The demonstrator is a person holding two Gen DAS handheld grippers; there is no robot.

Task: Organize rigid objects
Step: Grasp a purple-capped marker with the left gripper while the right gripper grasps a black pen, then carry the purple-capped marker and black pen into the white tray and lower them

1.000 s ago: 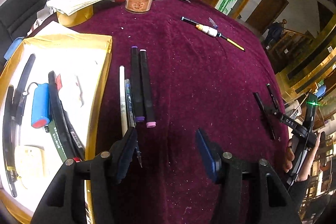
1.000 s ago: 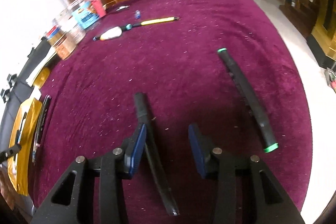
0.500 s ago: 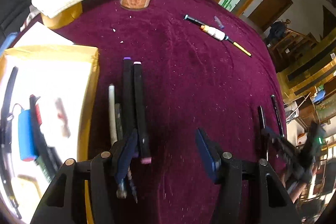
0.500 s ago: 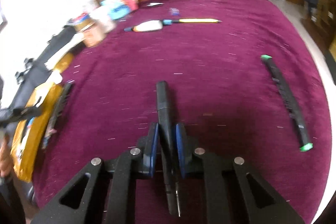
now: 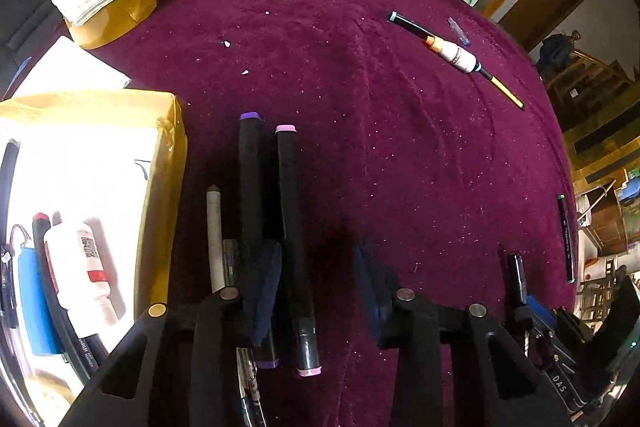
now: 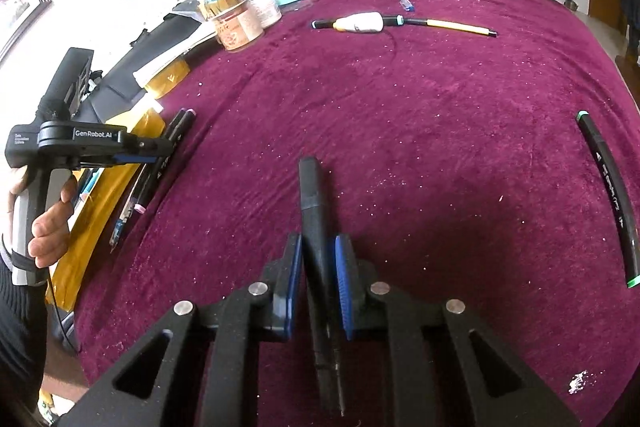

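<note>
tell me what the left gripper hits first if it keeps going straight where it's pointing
Probably the pink-capped black marker lying between the left gripper fingers, its jaws having just been closing around it; then the maroon tablecloth. Depth is unclear.

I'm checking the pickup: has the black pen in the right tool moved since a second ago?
Yes. The black pen, now clamped in the right tool, sits farther from the green-capped marker.

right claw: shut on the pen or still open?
Shut on it: the right claw has both blue pads against the black pen, no gap visible.
</note>
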